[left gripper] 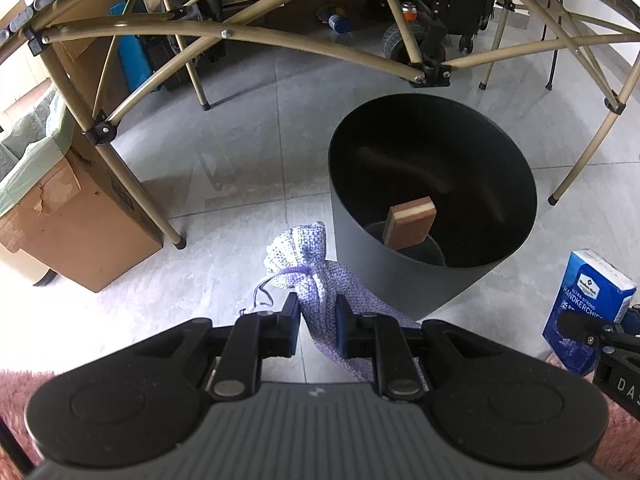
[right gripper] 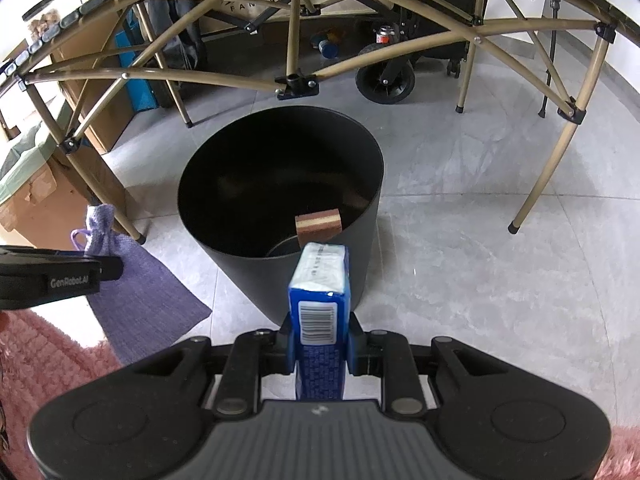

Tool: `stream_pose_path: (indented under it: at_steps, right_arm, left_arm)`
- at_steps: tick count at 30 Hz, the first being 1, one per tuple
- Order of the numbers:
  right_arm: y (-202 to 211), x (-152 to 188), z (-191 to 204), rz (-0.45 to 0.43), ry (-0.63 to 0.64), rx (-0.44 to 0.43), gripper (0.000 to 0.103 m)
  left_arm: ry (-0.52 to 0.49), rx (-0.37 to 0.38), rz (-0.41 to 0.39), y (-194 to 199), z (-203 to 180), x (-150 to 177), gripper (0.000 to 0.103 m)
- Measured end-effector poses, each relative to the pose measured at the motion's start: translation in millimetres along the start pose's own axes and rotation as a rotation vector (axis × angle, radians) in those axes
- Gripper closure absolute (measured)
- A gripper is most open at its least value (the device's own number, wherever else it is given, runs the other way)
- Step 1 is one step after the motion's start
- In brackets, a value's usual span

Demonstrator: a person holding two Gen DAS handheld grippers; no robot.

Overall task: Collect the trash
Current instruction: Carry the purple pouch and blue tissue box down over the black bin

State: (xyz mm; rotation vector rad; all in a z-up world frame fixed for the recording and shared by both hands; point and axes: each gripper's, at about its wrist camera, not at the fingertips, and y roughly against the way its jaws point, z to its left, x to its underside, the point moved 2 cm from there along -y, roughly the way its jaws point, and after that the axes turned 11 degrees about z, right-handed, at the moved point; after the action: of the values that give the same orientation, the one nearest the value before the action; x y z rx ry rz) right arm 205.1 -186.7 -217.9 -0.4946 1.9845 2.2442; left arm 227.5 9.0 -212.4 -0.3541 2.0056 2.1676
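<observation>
The left hand-held gripper (left gripper: 318,322) is clamped on a lilac woven drawstring pouch (left gripper: 316,276), its pads pinching the fabric just below the tied neck, so the pouch hangs above the grey tiled floor (left gripper: 240,152) just beside the near wall of the round black plastic bin (left gripper: 400,280). The right hand-held gripper (right gripper: 319,346) is clamped on a blue and white paper pack of handkerchiefs (right gripper: 320,300), held upright with its barcode end facing up, close to the bin's near rim on the other side. Inside the bin a brown and cream layered sponge block (left gripper: 410,222) leans at a tilt against the inner wall, near the bottom. A fluffy pink rug (right gripper: 48,356) lies under both grippers at the near edge of the floor. To the left stands an open brown cardboard box (left gripper: 80,216) lined with a green bag, and the tan metal legs of a folding frame (left gripper: 132,176) cross behind the bin.
</observation>
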Motion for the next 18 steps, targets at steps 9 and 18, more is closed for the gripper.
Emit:
stream_pose_path:
  at_steps: [9, 18]
  right_arm:
    - [8, -14, -10, -0.052, -0.018, 0.037, 0.081]
    - [12, -34, -23, -0.090, -0.055, 0.050, 0.081]
  left_arm:
    - [0.001, 0.020, -0.047, 10, -2, -18, 0.085]
    - [-0.032, 0.033, -0.147, 30, -23, -51, 0.085]
